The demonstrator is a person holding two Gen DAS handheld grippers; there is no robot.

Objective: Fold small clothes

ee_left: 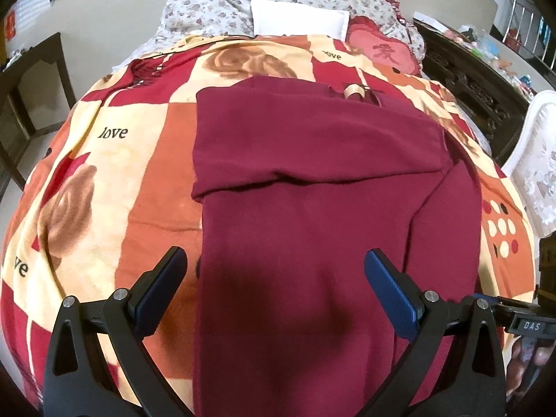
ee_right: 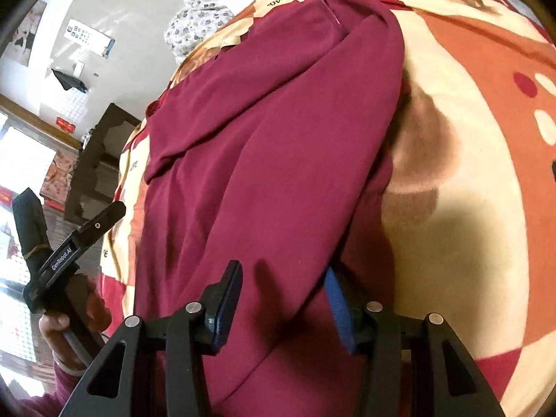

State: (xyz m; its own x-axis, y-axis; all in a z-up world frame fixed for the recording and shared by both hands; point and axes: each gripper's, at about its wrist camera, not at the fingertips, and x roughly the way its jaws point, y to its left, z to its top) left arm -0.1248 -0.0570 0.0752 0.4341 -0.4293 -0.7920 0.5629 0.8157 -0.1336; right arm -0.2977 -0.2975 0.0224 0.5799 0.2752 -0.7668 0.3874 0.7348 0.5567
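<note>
Garment half folded on bed

Garment (ee_left: 312, 180) lies flat on the blanket (ee_left: 104, 173), sleeves turned in. Left gripper (ee_left: 274, 292) hovers, jaws wide and empty. Right gripper (ee_right: 281, 299) jaws seemingly pinch the garment's edge, probably for lifting the next fold.

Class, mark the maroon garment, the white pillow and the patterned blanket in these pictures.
maroon garment (ee_left: 312, 160): left wrist view, middle of its folded-over part.
white pillow (ee_left: 299, 17): left wrist view, centre of its face.
patterned blanket (ee_left: 114, 132): left wrist view, cream patch reading "love".
</note>
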